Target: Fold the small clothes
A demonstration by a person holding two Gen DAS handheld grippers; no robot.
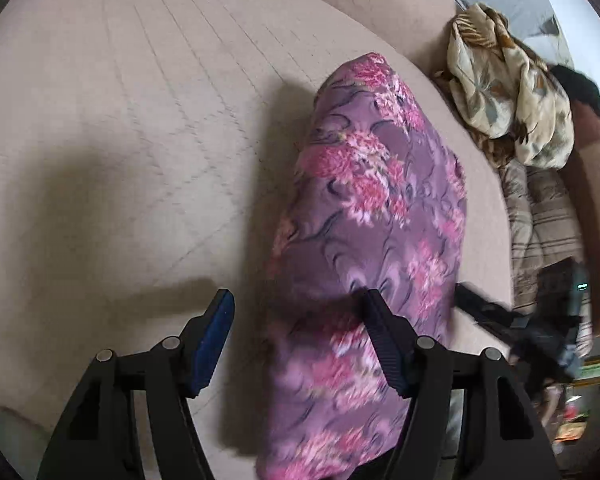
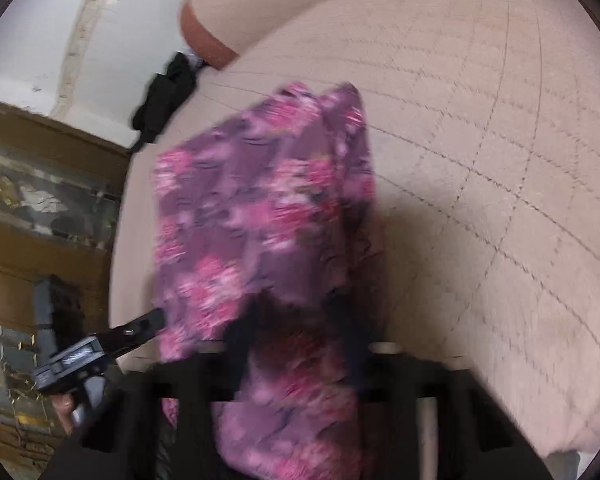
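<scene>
The left gripper point(image 1: 296, 344) had its two blue-padded fingers point(image 1: 214, 340) spread wide apart, nothing clamped between them; the purple floral garment point(image 1: 364, 232) hung down in front of it, draped over the inner face of its right finger and stretching away forward above the beige quilted bed cover point(image 1: 120, 120). From the right wrist view, the same purple garment point(image 2: 260, 232) fell straight ahead of the right gripper point(image 2: 296, 344), its upper part bunched between the two dark fingers, which appeared to pinch the cloth, though motion blur smeared the pads and made the contact hard to read. The cloth's far end trailed forward and lay on or just above the quilted cover point(image 2: 480, 140), the blur leaving that unclear. To the left of the right gripper, the other handheld tool point(image 2: 100, 344) showed at the bed's edge, its tip touching or just beside the garment's lower left border. Far forward and right of the left gripper, a crumpled beige leaf-print cloth point(image 1: 508, 92) sat on a striped pillow point(image 1: 540, 220). Beyond the right gripper to the left, a dark bundle point(image 2: 168, 92) lay at the bed's edge near a brown-trimmed cushion point(image 2: 236, 12).
</scene>
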